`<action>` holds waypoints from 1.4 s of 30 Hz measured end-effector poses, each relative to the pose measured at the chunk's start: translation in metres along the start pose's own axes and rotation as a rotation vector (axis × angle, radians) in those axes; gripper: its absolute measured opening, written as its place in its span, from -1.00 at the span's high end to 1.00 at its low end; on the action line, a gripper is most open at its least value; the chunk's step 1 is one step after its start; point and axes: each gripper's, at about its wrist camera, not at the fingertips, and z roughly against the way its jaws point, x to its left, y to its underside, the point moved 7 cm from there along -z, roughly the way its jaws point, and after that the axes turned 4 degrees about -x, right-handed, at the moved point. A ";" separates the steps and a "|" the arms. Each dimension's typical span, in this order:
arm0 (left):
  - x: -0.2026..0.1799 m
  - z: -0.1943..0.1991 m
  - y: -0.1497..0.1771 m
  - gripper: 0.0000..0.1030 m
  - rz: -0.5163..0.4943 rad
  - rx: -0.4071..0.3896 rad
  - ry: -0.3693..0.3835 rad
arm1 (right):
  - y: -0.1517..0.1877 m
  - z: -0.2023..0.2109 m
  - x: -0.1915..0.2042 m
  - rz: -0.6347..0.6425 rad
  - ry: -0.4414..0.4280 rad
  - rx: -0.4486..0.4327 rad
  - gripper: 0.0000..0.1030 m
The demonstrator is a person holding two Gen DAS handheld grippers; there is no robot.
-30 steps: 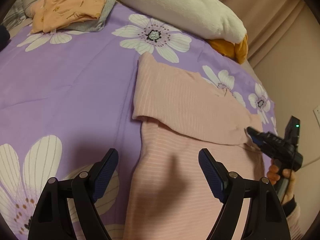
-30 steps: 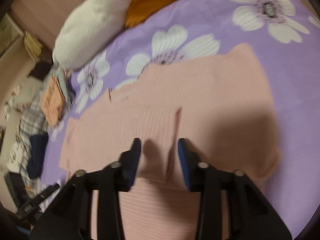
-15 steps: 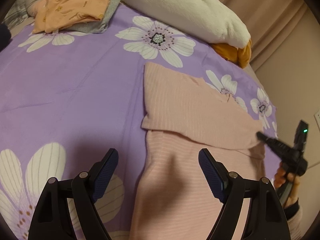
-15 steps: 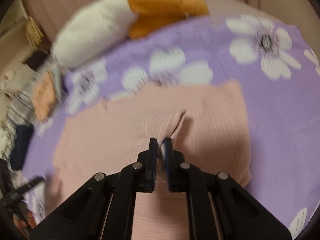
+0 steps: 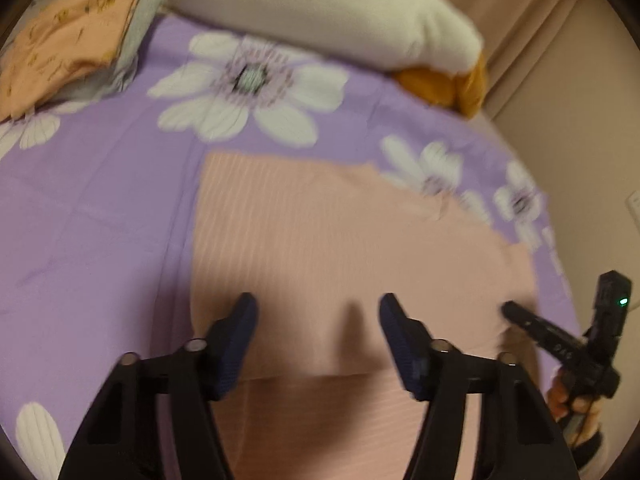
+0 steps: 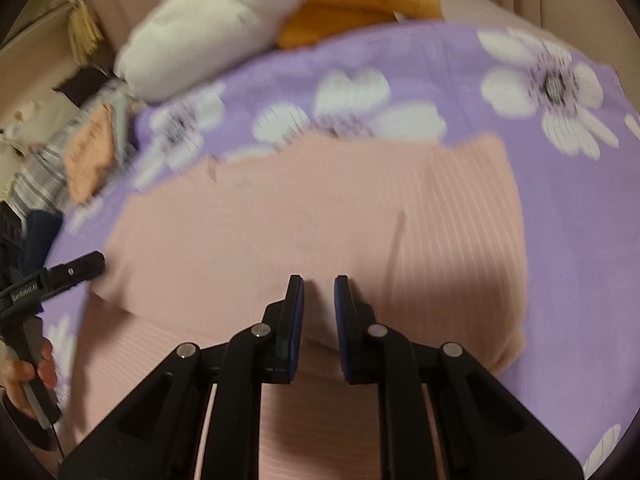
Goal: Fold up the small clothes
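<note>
Left tongs: my jaws closing, nothing pinched.
Right tongs: pinching shirt fold.
Risk: uneven pull skews fold.

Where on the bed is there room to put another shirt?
Bare purple sheet lies left of the pink garment, below the folded orange clothes. Crowded: the white plush toy fills the far edge, and the pink garment covers the middle.

Small white lettering is showing on the black body of the left tool in the right wrist view, reading something like "GenRobot.AI", though blur is making it uncertain. Nothing else is carrying readable text.
</note>
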 end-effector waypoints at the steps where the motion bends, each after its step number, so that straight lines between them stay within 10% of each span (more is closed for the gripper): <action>1: 0.005 -0.003 0.006 -0.14 0.006 0.013 -0.007 | 0.002 0.003 -0.003 -0.002 0.000 -0.008 0.89; 8: 0.017 0.037 0.025 -0.08 0.055 0.004 0.041 | 0.017 0.053 -0.029 -0.078 0.001 -0.022 0.62; 12: 0.033 0.071 0.048 -0.52 0.101 -0.008 0.032 | 0.043 0.091 -0.045 -0.132 -0.017 -0.033 -0.02; 25: 0.018 0.117 0.139 -0.52 0.243 0.073 0.331 | 0.154 0.137 -0.048 -0.388 -0.271 0.051 -0.04; 42: -0.010 0.152 0.201 -0.52 0.258 0.126 0.416 | 0.231 0.187 -0.007 -0.400 -0.398 0.130 0.00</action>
